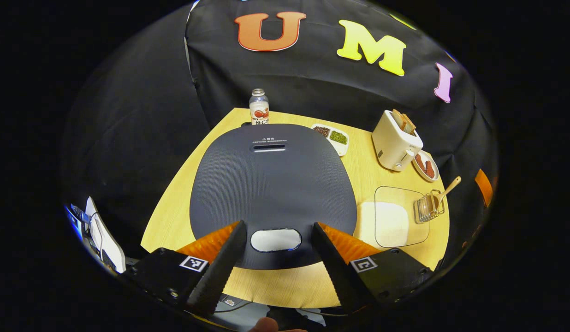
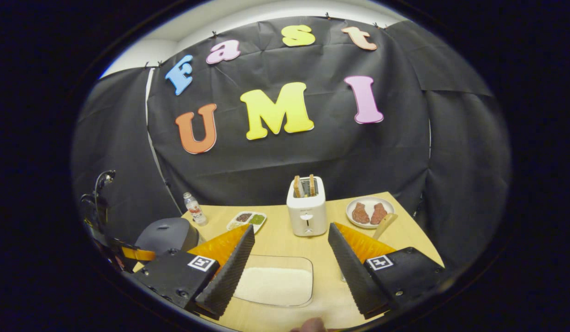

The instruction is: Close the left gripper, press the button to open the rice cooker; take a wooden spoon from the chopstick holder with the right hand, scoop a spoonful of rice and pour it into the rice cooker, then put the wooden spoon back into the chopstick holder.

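Wooden tabletop [image 1: 285,286] in a black-cloth booth. Left tool [image 1: 276,237] is spread wide right over the closed rice cooker [image 1: 271,184], straddling its button [image 1: 276,240]. Right tool [image 2: 292,240] also gapes wide above the rice tray [image 2: 276,281]. Wooden spoon [image 1: 447,189] sits in the chopstick holder [image 1: 426,208], far right.

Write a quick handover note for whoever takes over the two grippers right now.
Left gripper: open, over the rice cooker, fingers either side of its button; not closed or pressed yet.
Right gripper: open, holding nothing, above the clear rice tray.
Lid is down. Wooden spoon stands in the wire chopstick holder, beside the tray.
Done: nothing.
Left: close the left gripper, press the button, take the spoon, scoop rice, pour it into the cooker, return the spoon.
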